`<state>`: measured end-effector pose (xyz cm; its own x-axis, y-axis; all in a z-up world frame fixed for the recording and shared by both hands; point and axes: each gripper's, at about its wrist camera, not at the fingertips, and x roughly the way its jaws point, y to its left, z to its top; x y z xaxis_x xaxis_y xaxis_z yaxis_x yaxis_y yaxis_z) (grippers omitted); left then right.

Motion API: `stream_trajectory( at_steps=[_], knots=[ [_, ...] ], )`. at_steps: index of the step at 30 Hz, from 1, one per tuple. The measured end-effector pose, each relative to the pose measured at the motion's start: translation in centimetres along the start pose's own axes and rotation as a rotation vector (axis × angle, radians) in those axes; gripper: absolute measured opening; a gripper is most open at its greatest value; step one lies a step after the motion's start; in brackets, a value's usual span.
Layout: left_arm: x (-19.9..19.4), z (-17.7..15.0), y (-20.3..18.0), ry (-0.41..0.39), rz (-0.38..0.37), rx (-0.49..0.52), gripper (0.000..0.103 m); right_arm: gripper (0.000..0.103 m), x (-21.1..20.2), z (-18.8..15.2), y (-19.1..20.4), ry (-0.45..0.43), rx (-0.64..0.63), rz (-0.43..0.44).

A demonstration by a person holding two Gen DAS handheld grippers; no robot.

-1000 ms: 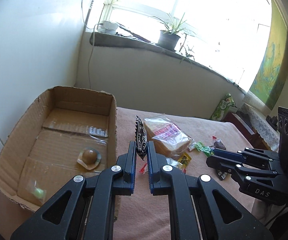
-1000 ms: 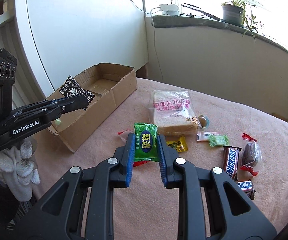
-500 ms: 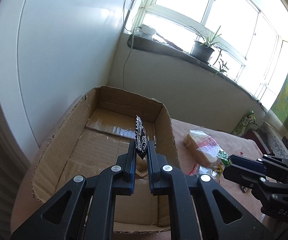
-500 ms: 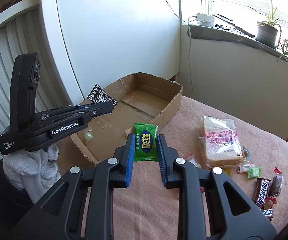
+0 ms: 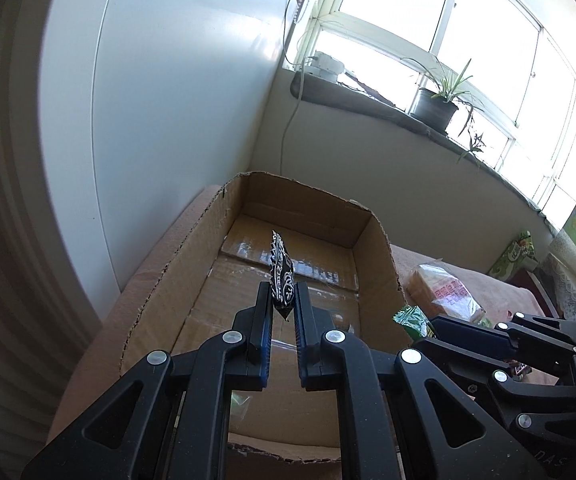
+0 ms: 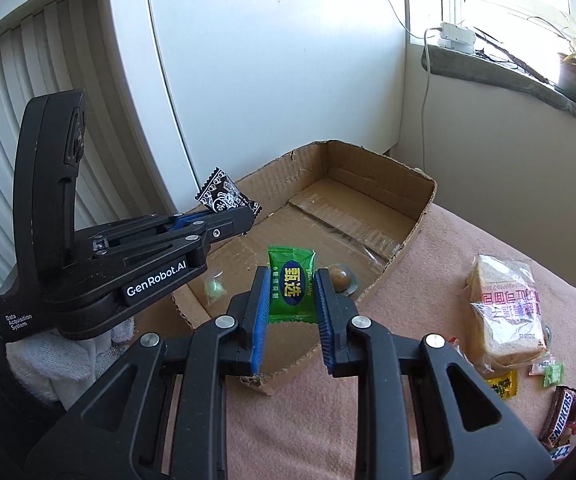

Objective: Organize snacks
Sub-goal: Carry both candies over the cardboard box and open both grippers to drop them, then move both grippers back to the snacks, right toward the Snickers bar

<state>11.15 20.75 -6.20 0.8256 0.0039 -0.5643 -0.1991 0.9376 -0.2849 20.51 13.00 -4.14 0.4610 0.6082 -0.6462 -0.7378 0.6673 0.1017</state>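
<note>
The left gripper [image 5: 281,308] is holding a black sachet [image 5: 281,276] edge-on between its closed pads, and the sachet is hanging above the floor of the box [image 5: 247,280], which is lying just ahead of and below this gripper. The right gripper [image 6: 291,296] is clamping a green packet [image 6: 291,283] flat between its pads; the near wall of the box is passing just under it, so the packet is standing about over the rim. In the right wrist view a brown sweet [image 6: 342,278] and a pale green candy [image 6: 214,289] are already lying in the box, just beyond the right gripper's fingertips.

I judge that the step in hand is dropping both snacks into the box. To do it well, the right gripper is needing to go a little further forward, so the packet is clear of the wall before the pads open. Both grippers are pointing into the same corner and are near each other, so releasing one after the other seems safer to me. Lowering each snack first is keeping it from bouncing out. The bread [image 6: 504,308] and the chocolate bars [image 6: 560,420] are lying to the right of the right gripper, on the pink cloth [image 6: 368,420], for later.
</note>
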Motion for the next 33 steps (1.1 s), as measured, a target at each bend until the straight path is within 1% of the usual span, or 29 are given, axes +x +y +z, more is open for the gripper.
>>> stream_trajectory(
  at_steps=[8, 13, 18, 21, 23, 24, 25, 26, 27, 29, 30, 31, 32, 33],
  knots=[
    [0.0, 0.0, 0.0, -0.002, 0.007, -0.006, 0.009, 0.023, 1.2, 0.1, -0.3, 0.021, 0.005, 0.013],
    [0.1, 0.1, -0.1, -0.003, 0.010, -0.007, 0.009, 0.023, 1.4, 0.2, -0.1, 0.020, -0.006, 0.018],
    [0.1, 0.1, -0.1, -0.003, 0.014, -0.006, 0.015, 0.024, 1.3, 0.1, 0.1, 0.022, -0.010, 0.021],
    [0.1, 0.1, -0.1, -0.006, 0.021, -0.004, 0.015, 0.024, 1.2, 0.1, 0.1, 0.019, -0.010, 0.018],
    [0.1, 0.1, 0.0, -0.009, 0.027, -0.004, 0.017, 0.024, 1.1, 0.2, 0.2, 0.018, -0.013, 0.013],
    [0.0, 0.2, 0.0, -0.011, 0.029, -0.005, 0.020, 0.028, 1.1, 0.1, 0.2, 0.019, -0.013, 0.012],
    [0.0, 0.2, -0.1, -0.013, 0.029, -0.004, 0.021, 0.035, 1.0, 0.1, 0.2, 0.018, -0.013, 0.009],
    [-0.1, 0.2, -0.1, -0.015, 0.029, -0.004, 0.021, 0.039, 0.8, 0.0, 0.2, 0.015, -0.013, 0.006],
    [-0.1, 0.2, -0.1, -0.015, 0.030, -0.003, 0.021, 0.045, 0.6, 0.0, 0.1, 0.009, -0.013, 0.001],
    [-0.1, 0.2, -0.2, -0.017, 0.031, -0.004, 0.023, 0.048, 0.2, -0.1, 0.0, 0.001, -0.010, -0.005],
    [-0.2, 0.2, -0.3, -0.019, 0.030, -0.005, 0.026, 0.049, -0.1, -0.1, -0.1, -0.001, -0.008, -0.008],
    [-0.3, 0.3, -0.3, -0.022, 0.029, -0.006, 0.031, 0.055, -0.3, -0.2, -0.2, -0.002, -0.007, -0.014],
    [-0.4, 0.3, -0.4, -0.027, 0.027, -0.007, 0.033, 0.059, -0.5, -0.3, -0.3, -0.006, -0.007, -0.024],
    [-0.5, 0.4, -0.5, -0.031, 0.026, -0.007, 0.039, 0.068, -0.8, -0.3, -0.4, -0.013, -0.009, -0.036]
  ],
)
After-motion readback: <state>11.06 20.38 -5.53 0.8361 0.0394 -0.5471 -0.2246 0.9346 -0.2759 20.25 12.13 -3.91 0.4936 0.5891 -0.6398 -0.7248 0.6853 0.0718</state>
